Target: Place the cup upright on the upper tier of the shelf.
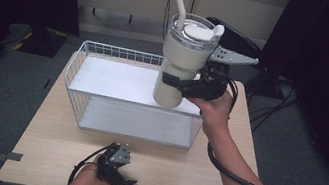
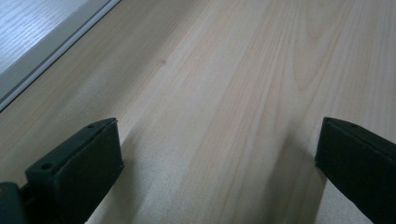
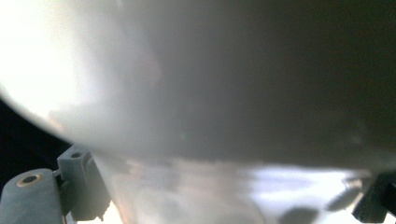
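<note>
My right gripper (image 1: 185, 85) is clamped on the cream tumbler (image 1: 185, 60), jaws closed around its narrow lower body. The tumbler is lifted clear, tilted a little, hanging above the right end of the white wire basket (image 1: 80, 93), not touching it. It has a clear lid (image 1: 196, 31) and a white straw (image 1: 179, 8) sticking up at the back left. My right hand (image 1: 215, 108) comes in from the bottom right with the black cable (image 1: 235, 174) trailing along the forearm.

In the right gripper view the tumbler wall (image 3: 224, 84) sits right up against the camera, blurred, grey-white, one jaw at each lower corner.

My left gripper (image 1: 123, 181) rests low on the wooden table (image 1: 41, 153) near the front edge, well apart from the basket. Its jaws are spread wide with nothing between them; in the left gripper view there is bare tabletop (image 2: 224, 93) between the two black pads (image 2: 84, 158). The basket's pale base edge (image 2: 42, 42) shows at the upper left there.

The basket stands mid-table, long side toward me, white liner inside.
</note>
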`<state>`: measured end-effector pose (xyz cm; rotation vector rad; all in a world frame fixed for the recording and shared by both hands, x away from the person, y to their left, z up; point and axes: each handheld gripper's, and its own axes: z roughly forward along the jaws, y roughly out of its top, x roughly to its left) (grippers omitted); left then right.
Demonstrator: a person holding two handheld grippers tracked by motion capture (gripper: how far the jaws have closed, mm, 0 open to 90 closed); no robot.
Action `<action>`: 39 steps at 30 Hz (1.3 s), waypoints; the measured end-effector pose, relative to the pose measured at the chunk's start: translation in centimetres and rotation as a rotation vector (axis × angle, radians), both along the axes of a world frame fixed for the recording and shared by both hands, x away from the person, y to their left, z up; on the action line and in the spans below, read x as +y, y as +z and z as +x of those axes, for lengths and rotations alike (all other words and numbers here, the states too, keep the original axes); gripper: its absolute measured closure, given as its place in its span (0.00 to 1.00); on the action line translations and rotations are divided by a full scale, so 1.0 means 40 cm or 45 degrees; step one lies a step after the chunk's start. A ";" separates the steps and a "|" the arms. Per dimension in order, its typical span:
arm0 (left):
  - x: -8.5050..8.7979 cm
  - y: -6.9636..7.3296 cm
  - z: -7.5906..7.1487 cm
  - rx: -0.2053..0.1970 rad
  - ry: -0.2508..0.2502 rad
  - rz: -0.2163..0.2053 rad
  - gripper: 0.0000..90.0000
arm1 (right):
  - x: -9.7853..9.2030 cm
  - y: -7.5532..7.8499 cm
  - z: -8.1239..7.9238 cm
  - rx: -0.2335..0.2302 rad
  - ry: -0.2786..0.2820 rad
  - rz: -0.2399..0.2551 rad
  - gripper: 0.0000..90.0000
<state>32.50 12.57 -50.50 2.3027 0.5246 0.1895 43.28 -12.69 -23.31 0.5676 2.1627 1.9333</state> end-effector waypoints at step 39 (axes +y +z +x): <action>0.000 -0.001 0.000 0.004 0.002 -0.003 0.00 | 0.084 -0.031 0.078 -0.029 -0.153 -0.039 0.11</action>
